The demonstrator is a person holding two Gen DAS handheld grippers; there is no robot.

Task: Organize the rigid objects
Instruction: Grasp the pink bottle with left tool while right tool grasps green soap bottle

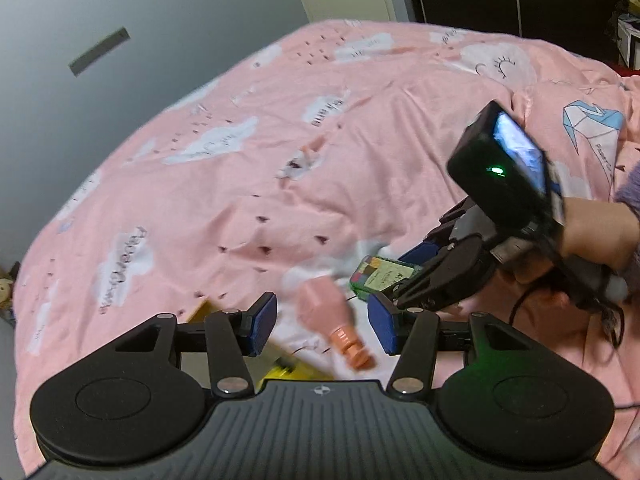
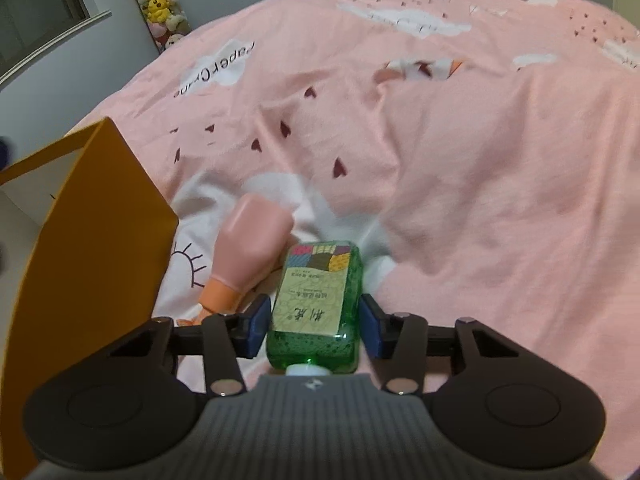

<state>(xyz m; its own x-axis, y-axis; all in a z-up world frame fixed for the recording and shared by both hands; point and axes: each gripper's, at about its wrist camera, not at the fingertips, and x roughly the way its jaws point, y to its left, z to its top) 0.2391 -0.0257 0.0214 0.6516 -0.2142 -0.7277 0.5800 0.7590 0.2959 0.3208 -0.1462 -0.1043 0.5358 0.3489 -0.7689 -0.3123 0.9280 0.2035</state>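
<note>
A green bottle (image 2: 316, 308) with a cream label lies on the pink bedspread between the fingers of my right gripper (image 2: 314, 330); the blue pads sit on both its sides, closed on it. The bottle also shows in the left wrist view (image 1: 380, 276), with the right gripper (image 1: 416, 276) around it. A pink bottle (image 1: 326, 312) with an orange neck lies beside it, and shows in the right wrist view (image 2: 252, 252). My left gripper (image 1: 324, 326) is open, its fingers either side of the pink bottle, just above it.
A yellow-orange box (image 2: 92, 260) stands open at the left of the bottles, its edge also in the left wrist view (image 1: 280, 360). The pink bedspread (image 2: 460, 160) stretches away behind. A shelf of plush toys (image 2: 160, 4) stands at the far wall.
</note>
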